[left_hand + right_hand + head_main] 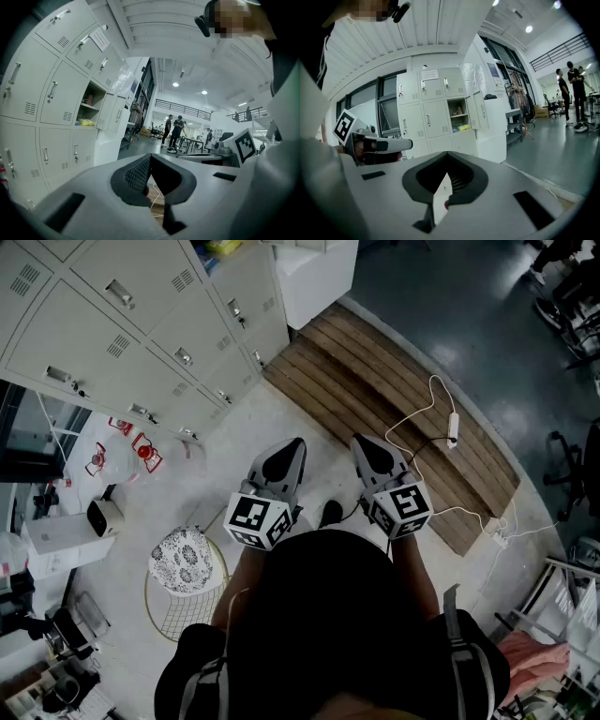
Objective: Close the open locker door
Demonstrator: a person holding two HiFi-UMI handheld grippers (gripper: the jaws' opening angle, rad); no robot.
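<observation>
**in front of the locker bank: both tongs closed and empty, one locker door standing open**

in the head view, the locker bank [122, 324] of pale grey doors fills the upper left. at its foot stands a clear water jug [120, 457] with red labels. a little further out from the lockers is a round stool [185, 561] with a patterned cushion. the left tongs [284, 463] and the right tongs [375, 457] are held side by side over the pale floor, well apart from the locker bank. each pair has its tips pressed together with nothing between them. off the end of the locker bank lies a slatted wooden platform [375, 381], with a white cable [441, 395] trailing across it.

the left gripper view looks along the locker fronts. the open locker [89, 107] is in the end column of the locker bank, and its door [112, 112] is swung outward on the far side. a yellow thing [86, 123] lies on the locker's lower shelf. people [173, 131] stand far beyond the end of the locker bank. in the right gripper view the same locker faces the camera, door out to its right, with both tongs well short of it.
</observation>
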